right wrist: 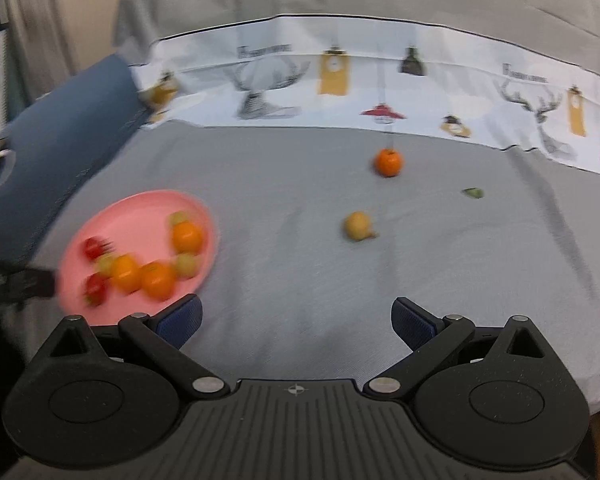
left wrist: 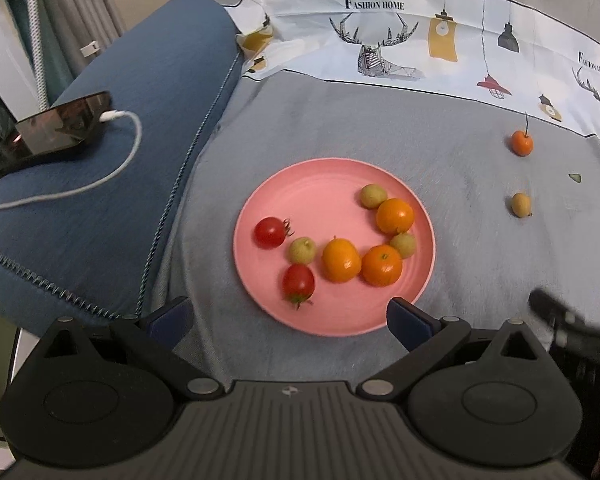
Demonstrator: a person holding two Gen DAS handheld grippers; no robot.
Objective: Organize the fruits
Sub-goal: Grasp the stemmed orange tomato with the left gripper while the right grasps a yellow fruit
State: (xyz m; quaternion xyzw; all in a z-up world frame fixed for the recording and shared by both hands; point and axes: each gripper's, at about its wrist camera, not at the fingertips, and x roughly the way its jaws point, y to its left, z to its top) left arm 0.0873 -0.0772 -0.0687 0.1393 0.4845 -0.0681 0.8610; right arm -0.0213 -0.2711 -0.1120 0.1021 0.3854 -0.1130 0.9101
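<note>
Fruits mostly sitting on the pink plate: two glossy cherry tomatoes, three smooth oranges, three dull green-yellow rounds. Left gripper hovering at its near rim, jaws released and empty. Right gripper likewise spread wide, holding nothing, facing grey cloth. Probably best centring over the small yellow fruit first, closing gently to avoid rolling it. Farther back, stemmed orange fruit waiting.
</note>
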